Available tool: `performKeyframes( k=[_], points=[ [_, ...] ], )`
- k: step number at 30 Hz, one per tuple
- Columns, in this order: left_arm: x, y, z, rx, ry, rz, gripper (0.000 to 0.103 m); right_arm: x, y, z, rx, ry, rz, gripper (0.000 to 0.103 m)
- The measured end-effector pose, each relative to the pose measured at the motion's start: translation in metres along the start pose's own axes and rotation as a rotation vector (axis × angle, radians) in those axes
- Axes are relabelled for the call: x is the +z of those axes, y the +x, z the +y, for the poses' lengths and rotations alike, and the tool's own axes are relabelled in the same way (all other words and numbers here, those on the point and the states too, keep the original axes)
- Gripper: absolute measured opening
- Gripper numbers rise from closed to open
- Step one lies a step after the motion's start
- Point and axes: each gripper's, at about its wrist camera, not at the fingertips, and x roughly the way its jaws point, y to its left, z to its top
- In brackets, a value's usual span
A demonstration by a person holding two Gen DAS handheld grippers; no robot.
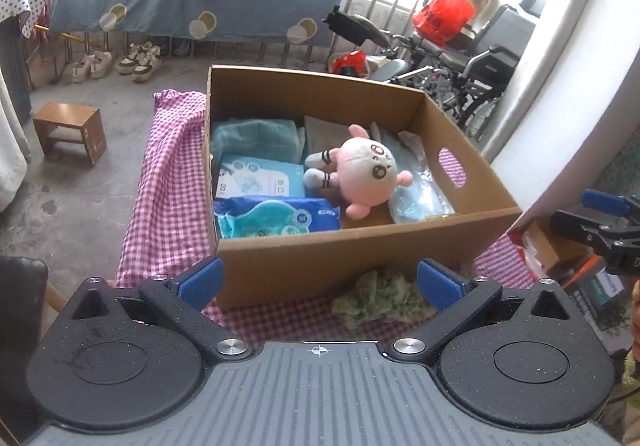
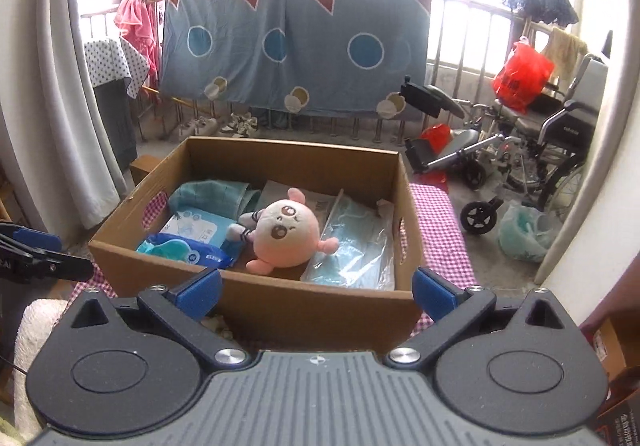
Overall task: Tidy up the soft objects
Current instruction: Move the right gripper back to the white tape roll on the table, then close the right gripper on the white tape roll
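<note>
A cardboard box (image 1: 344, 258) (image 2: 304, 310) stands on a pink checked cloth (image 1: 168, 182) (image 2: 440, 230). Inside lie a pink round plush toy (image 1: 366, 174) (image 2: 288, 234), a blue wipes pack (image 1: 276, 218) (image 2: 188, 250), a light blue packet (image 1: 260, 178), teal folded fabric (image 1: 256, 136) (image 2: 212, 194) and a clear bag of blue material (image 1: 420, 194) (image 2: 352, 250). A crumpled green cloth (image 1: 376, 300) lies on the checked cloth in front of the box. My left gripper (image 1: 320, 284) is open and empty, back from the box's near wall. My right gripper (image 2: 318, 292) is open and empty too, also in front of the box.
A small wooden stool (image 1: 70, 130) stands on the floor at left. Wheelchairs (image 2: 532, 150) and a red bag (image 2: 522, 76) crowd the right. A blue patterned sheet (image 2: 292, 46) hangs on the railing behind, with shoes (image 1: 116, 62) below. The other gripper (image 1: 600, 234) shows at the right edge.
</note>
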Motion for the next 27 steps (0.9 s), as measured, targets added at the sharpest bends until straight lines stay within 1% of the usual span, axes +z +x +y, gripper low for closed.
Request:
performKeyframes(
  k=[3,5,6,7,10,12,13,15,17,18,19,21,22,24,26,27],
  points=[
    [-0.017,0.006,-0.002,-0.011,0.035,-0.012,0.103,-0.009,0.012,-0.006,0.112,0.076,0.023,0.103],
    [-0.026,0.014,-0.003,-0.036,0.045,-0.007,0.103,-0.018,0.019,-0.015,0.151,0.15,0.02,0.103],
    [-0.032,0.021,-0.004,-0.058,0.048,0.001,0.103,-0.024,0.023,-0.018,0.15,0.183,0.019,0.103],
    [-0.037,0.027,-0.007,-0.077,0.056,0.009,0.103,-0.029,0.028,-0.024,0.133,0.218,0.024,0.103],
    [-0.048,0.046,-0.021,-0.118,0.108,0.061,0.103,-0.046,0.045,-0.037,0.063,0.293,0.086,0.103],
    [-0.055,0.057,-0.036,-0.153,0.183,0.09,0.102,-0.056,0.057,-0.044,0.064,0.32,0.131,0.101],
    [-0.057,0.061,-0.044,-0.162,0.223,0.103,0.102,-0.061,0.062,-0.046,0.076,0.328,0.154,0.097],
    [-0.062,0.068,-0.06,-0.186,0.304,0.113,0.102,-0.067,0.07,-0.045,0.095,0.307,0.19,0.094],
    [-0.067,0.076,-0.072,-0.216,0.357,0.137,0.101,-0.073,0.079,-0.038,0.081,0.244,0.233,0.084],
    [-0.068,0.08,-0.078,-0.232,0.376,0.156,0.098,-0.076,0.084,-0.035,0.076,0.207,0.254,0.076],
    [-0.07,0.083,-0.082,-0.247,0.393,0.172,0.097,-0.079,0.088,-0.032,0.072,0.178,0.27,0.071],
    [-0.075,0.09,-0.093,-0.275,0.447,0.203,0.092,-0.083,0.094,-0.028,0.077,0.124,0.293,0.065],
    [-0.077,0.093,-0.098,-0.282,0.475,0.212,0.091,-0.085,0.097,-0.025,0.08,0.095,0.305,0.065],
    [-0.084,0.102,-0.108,-0.292,0.533,0.23,0.085,-0.09,0.103,-0.019,0.071,0.021,0.327,0.065],
    [-0.087,0.108,-0.115,-0.301,0.564,0.252,0.082,-0.095,0.111,-0.017,0.034,-0.035,0.336,0.064],
    [-0.088,0.112,-0.118,-0.307,0.575,0.261,0.081,-0.096,0.114,-0.017,0.015,-0.047,0.335,0.064]
  ],
)
